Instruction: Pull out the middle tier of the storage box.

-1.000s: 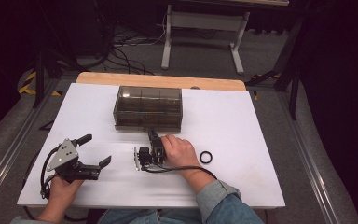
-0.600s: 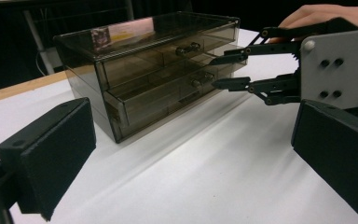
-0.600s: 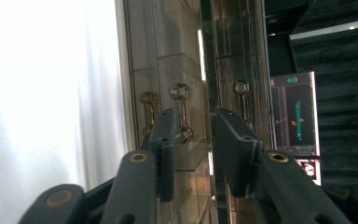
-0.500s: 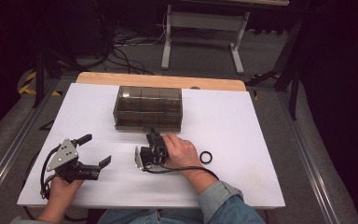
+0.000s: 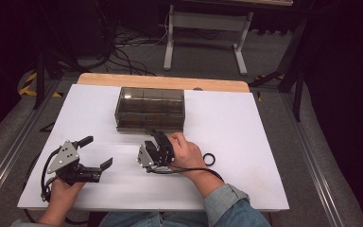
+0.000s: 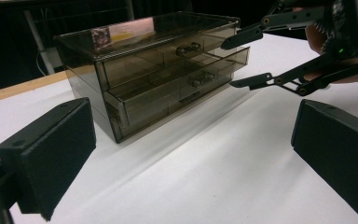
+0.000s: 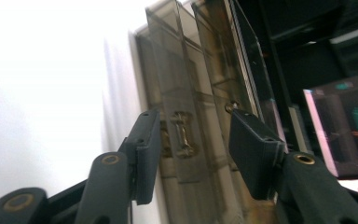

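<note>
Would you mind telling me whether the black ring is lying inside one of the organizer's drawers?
No, the black ring lies on the bare white table, beside the right hand and apart from the drawer organizer.

Each hand carries a black two-jaw tool. The left gripper [image 5: 96,153] has a grey three-cornered plate [image 5: 64,156] on top, dotted with small dark holes, and a black cable [image 5: 44,175] looping behind it. Its jaws end in thick, matte black rectangular pads [image 6: 51,154]. The right gripper [image 5: 155,137] has slim black linkage arms with brass-coloured rivets [image 7: 111,160], a pale grey plate, and a thin black cable [image 5: 196,170]. The right forearm wears a blue denim sleeve [image 5: 227,203] with a folded cuff.
</note>
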Tool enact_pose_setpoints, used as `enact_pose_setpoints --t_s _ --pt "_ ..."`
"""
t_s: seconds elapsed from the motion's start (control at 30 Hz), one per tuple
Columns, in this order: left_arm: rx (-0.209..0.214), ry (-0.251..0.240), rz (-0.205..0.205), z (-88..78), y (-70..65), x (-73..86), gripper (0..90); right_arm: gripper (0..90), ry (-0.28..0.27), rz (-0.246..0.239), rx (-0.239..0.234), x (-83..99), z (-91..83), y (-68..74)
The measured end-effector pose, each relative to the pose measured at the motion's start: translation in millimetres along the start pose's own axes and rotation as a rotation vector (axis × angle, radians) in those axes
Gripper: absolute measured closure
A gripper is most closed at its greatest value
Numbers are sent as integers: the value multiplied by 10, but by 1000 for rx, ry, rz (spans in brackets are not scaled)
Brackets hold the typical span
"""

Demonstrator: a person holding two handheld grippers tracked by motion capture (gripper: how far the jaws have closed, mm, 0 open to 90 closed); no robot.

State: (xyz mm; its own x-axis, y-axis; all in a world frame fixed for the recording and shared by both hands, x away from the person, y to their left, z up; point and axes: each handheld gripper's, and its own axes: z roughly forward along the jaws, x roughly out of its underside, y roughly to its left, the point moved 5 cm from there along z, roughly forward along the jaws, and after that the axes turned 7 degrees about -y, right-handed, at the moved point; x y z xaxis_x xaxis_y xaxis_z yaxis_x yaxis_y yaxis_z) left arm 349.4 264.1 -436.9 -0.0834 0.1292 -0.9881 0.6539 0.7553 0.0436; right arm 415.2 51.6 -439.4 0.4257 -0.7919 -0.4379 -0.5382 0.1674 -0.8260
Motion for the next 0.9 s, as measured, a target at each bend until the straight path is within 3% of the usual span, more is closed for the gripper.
enact_pose_setpoints --t_s 0.07,0.3,0.4,0.9 --pt "1 1 2 2 1 1 5 513 -20 25 -43 -4 -37 -36" --pt "2 2 3 3 3 1 5 460 -112 191 -171 -36 -127 -176" --pt "2 2 3 4 3 1 5 459 -140 264 -194 -54 -156 -219" --pt "-1 2 -4 5 3 3 5 421 -181 454 -405 11 -203 -452"
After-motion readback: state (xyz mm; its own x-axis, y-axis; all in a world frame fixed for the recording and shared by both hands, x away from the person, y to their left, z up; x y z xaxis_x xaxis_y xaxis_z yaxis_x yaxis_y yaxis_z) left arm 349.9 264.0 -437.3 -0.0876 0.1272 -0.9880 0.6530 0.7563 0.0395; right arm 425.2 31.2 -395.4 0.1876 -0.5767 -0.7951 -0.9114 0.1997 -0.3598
